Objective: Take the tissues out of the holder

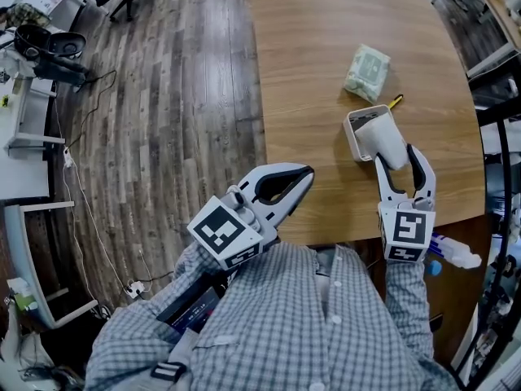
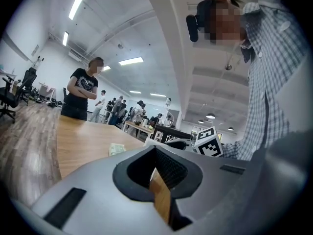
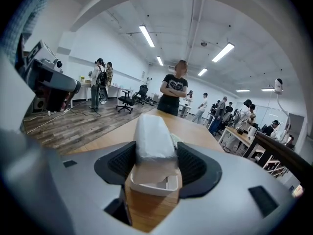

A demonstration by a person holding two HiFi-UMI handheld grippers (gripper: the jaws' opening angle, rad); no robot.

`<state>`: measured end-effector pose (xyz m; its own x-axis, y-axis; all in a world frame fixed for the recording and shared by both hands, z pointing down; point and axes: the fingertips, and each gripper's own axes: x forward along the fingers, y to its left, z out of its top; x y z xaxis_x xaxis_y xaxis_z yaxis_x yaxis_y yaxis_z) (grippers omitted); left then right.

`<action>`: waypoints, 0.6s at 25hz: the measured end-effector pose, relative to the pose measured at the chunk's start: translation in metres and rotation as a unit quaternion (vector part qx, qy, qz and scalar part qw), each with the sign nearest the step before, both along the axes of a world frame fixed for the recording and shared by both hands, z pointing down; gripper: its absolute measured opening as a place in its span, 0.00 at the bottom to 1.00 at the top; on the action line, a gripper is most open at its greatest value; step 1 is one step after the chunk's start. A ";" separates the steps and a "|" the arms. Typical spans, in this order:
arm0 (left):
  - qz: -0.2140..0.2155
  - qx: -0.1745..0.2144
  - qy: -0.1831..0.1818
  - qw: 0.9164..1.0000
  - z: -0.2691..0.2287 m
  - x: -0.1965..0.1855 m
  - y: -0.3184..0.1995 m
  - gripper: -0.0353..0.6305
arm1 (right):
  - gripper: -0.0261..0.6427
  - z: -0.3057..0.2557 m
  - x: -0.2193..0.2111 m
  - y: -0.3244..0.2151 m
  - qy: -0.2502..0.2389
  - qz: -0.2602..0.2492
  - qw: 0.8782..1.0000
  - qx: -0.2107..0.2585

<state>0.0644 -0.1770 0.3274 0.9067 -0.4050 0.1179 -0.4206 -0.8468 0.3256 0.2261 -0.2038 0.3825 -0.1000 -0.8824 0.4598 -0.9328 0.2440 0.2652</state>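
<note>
- Head view: the right gripper has its jaws closed on a white tissue pack, one jaw on each side of it
- The pack sticks partly out of a white holder, which sits on the wooden table at the tips of this gripper's jaws
- Beyond the holder, further out from the right gripper, a greenish tissue pack lies on the table, and a yellow pen lies just past the holder
- The left gripper is off to the left of the right one, well apart from the holder, over the table's near edge, its jaw tips meeting
- Left gripper view: the left gripper has its jaws together with nothing held, only a thin slit of table showing between them
- Ahead of it and to the left lies the greenish pack on the table; to its right is the right gripper's marker cube
- Right gripper view: the right gripper is clamped on the white pack, both ribbed pads pressed against its sides
- The holder shows below the pack, between the jaws, with the table running on ahead
</note>
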 end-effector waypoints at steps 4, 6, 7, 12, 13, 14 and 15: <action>-0.004 0.004 -0.001 1.000 -0.002 -0.007 0.004 0.06 | 0.45 -0.004 -0.003 0.014 0.000 -0.004 1.000 0.003; -0.006 0.005 -0.002 1.000 -0.003 -0.010 0.005 0.06 | 0.45 -0.006 -0.004 0.020 -0.002 -0.003 1.000 0.004; -0.007 0.005 -0.003 1.000 -0.003 -0.012 0.005 0.06 | 0.45 -0.007 -0.005 0.022 -0.004 -0.001 1.000 0.005; -0.010 0.011 -0.005 1.000 -0.005 -0.019 0.007 0.06 | 0.45 -0.017 -0.011 0.031 -0.007 0.000 1.000 0.021; -0.010 0.013 -0.005 1.000 -0.005 -0.021 0.007 0.06 | 0.45 -0.019 -0.013 0.033 -0.007 -0.002 1.000 0.025; -0.009 0.015 -0.006 1.000 -0.005 -0.022 0.008 0.06 | 0.45 -0.022 -0.016 0.034 -0.010 -0.003 1.000 0.029; -0.008 0.016 -0.007 1.000 -0.005 -0.022 0.008 0.06 | 0.45 -0.023 -0.019 0.035 -0.012 -0.004 0.999 0.031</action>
<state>0.0420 -0.1688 0.3224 0.8981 -0.4241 0.1166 -0.4391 -0.8495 0.2925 0.2071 -0.1689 0.3592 -0.1185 -0.9080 0.4018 -0.9370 0.2362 0.2575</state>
